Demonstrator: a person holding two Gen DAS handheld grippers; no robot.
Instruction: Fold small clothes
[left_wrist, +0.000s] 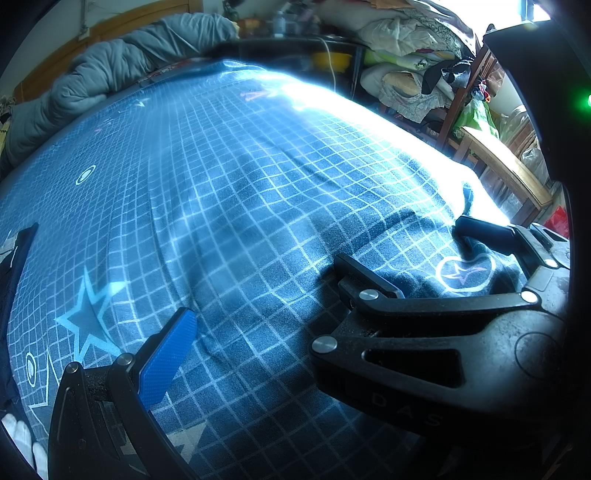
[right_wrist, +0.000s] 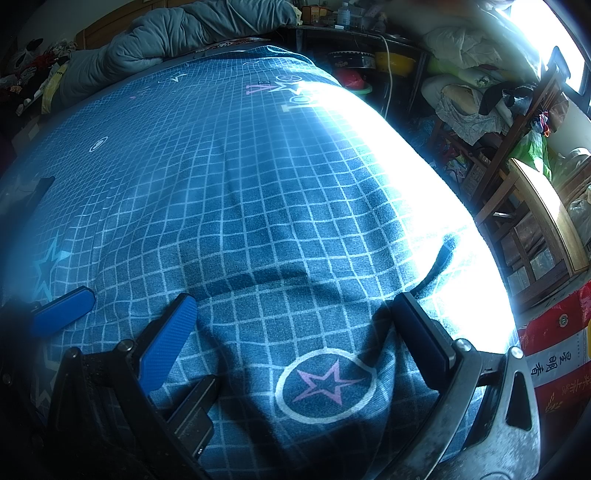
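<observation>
Two grippers sat low on a blue grid-print bedsheet (left_wrist: 236, 206). The left gripper (left_wrist: 295, 314) was spread wide. Its blue pad (left_wrist: 166, 358) showed in its own view, and its other finger was hidden behind the right gripper's black frame, which bore the raised letters "D A S" (left_wrist: 406, 410).

The right wrist view showed the right gripper (right_wrist: 295, 302) wide open too. It straddled a raised wrinkle of sheet and a circled pink star (right_wrist: 325, 384), gripping nothing. That view alone took in a red-and-white package (right_wrist: 554, 362) with Chinese characters I could not read for certain.

A dark navy cloth (left_wrist: 16, 266), seemingly the small garment, lay at the sheet's left edge, apart from both sets of fingers. In the right view it was only a blurred dark shape.

Further off, the printed lettering on the sheet (right_wrist: 291, 99) was upside down and washed out by glare. Beyond it were a grey quilt (left_wrist: 110, 74), a wooden chair (left_wrist: 498, 158) and heaped laundry (left_wrist: 406, 33).
</observation>
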